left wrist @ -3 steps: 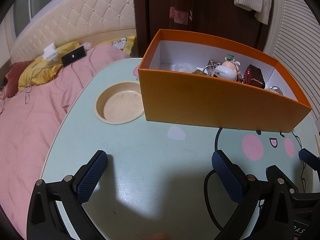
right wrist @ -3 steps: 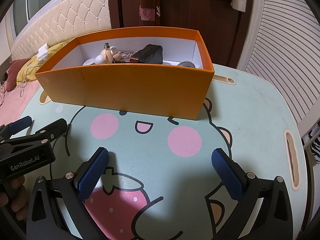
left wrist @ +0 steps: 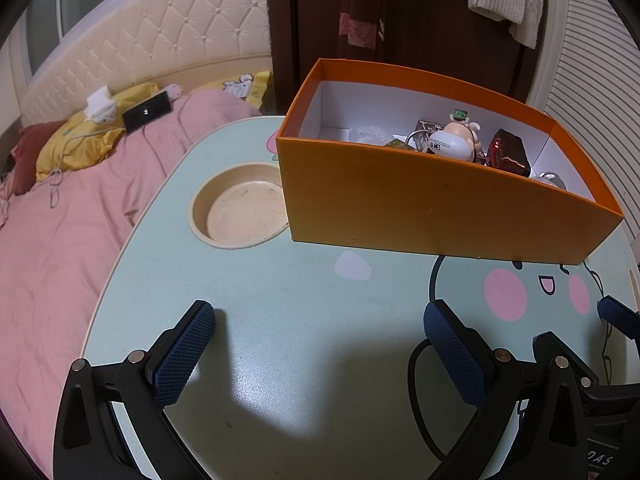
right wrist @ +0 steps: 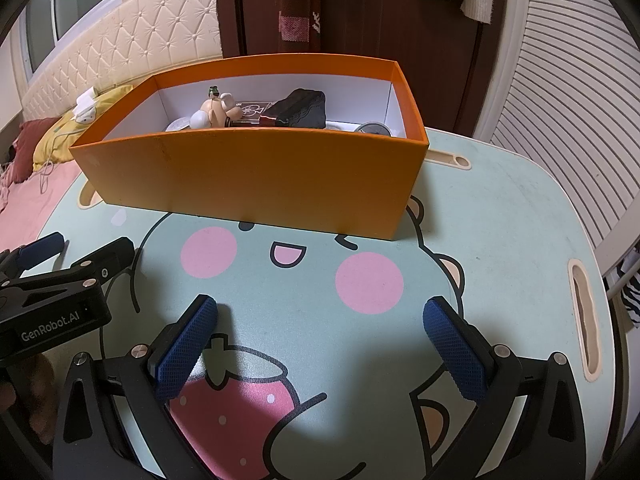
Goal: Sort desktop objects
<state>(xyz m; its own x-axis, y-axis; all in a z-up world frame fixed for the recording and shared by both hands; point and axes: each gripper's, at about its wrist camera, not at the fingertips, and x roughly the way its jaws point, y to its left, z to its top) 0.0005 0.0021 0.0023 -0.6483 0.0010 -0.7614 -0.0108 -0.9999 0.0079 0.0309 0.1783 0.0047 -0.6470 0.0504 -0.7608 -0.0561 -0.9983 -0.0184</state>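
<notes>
Broadly, a pale green cartoon-printed table (right wrist: 500,216) across both views, bare of loose items wherever visible. Next in size, an orange box (right wrist: 256,176) standing open toward the far edge, touching or just beside the round cream recess (left wrist: 240,212) sunk in the tabletop. Inside the box, gathered together: a small pale figurine (left wrist: 452,142), a dark red-flecked block (left wrist: 508,152) just beside it, a printed card (right wrist: 252,109) behind, a clear crumpled bit at the left end, a round metallic piece (right wrist: 374,129) at the right end. Lower still, left gripper (left wrist: 320,356) and right gripper (right wrist: 320,344) hovering side by side over the near table, jaws of both spread wide, nothing between the blue pads.

As to the step: desktop things already lying in the box, none visible left out on the table. Fits a sort just completed, with both grippers drawn back free; fits equally a pause ahead of taking things out to arrange them. Not settled by these views. Either way, no grasp in hand, and any further reach a matter of clearing the tall near wall from above.
</notes>
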